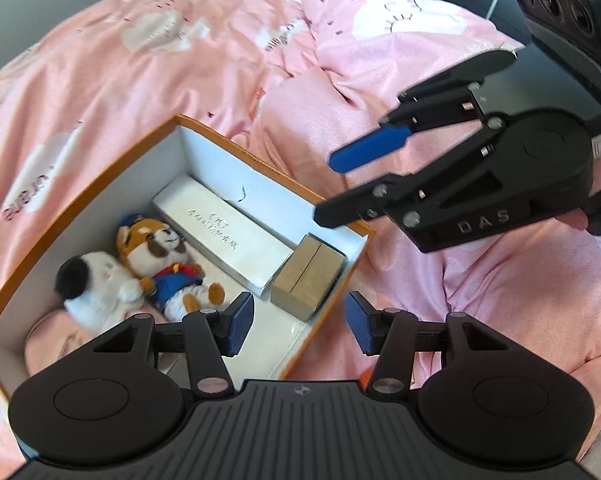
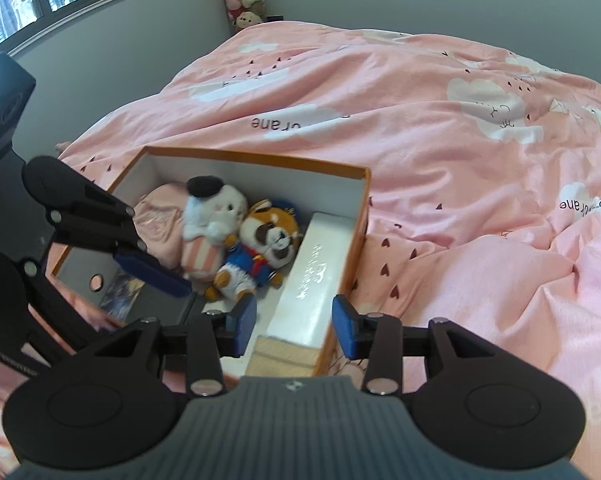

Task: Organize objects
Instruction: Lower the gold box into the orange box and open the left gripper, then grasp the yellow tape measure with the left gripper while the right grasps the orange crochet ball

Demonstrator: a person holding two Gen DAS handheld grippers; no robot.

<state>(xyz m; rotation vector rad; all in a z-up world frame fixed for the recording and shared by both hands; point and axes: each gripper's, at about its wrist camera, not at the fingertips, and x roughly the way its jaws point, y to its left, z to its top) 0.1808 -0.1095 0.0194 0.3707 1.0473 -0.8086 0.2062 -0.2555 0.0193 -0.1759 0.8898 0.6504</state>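
Both grippers hang above the box [image 1: 260,162] with nothing in them: the left gripper [image 1: 298,326] has its jaws apart, and so does the right gripper [image 2: 294,330]. Inside the box lie the white plush [image 2: 216,216], fox plush [image 2: 268,244], white case [image 2: 316,276] and brown block [image 1: 308,276]. The box sits on a soft quilt [image 2: 440,160]; a bump against its wall could tip it.

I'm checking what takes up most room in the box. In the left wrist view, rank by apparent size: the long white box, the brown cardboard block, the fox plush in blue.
1. Long white box
2. Fox plush in blue
3. Brown cardboard block, though plush and block look close.
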